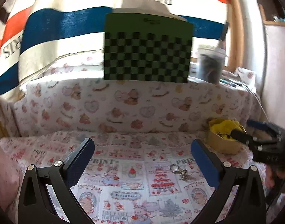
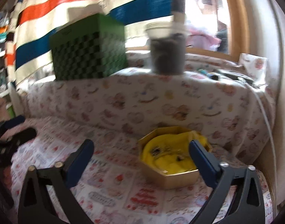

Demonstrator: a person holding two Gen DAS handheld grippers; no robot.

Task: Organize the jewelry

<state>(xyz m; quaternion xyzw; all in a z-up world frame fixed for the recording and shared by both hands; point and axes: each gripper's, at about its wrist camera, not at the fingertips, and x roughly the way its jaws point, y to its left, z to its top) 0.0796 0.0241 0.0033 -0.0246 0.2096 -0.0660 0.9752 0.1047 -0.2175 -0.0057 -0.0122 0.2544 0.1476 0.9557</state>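
A gold octagonal box (image 2: 172,177) with a yellow lining holds small dark and gold jewelry pieces (image 2: 157,151). My right gripper (image 2: 141,150) is open and empty, above and just in front of the box. The box also shows in the left wrist view (image 1: 222,145) at the right. A silver ring-and-charm piece (image 1: 178,170) lies on the printed cloth, between my left fingers and nearer the right one. My left gripper (image 1: 142,149) is open and empty above the cloth. The right gripper's fingers (image 1: 241,136) show at the right edge of the left wrist view, over the box.
A raised ledge covered in bear-print cloth (image 1: 123,104) runs behind the work area. On it stand a green checkered box (image 1: 148,50) and a white-rimmed dark cup (image 1: 210,63). A striped blanket (image 1: 49,28) hangs behind. A white cable (image 2: 267,119) runs down at the right.
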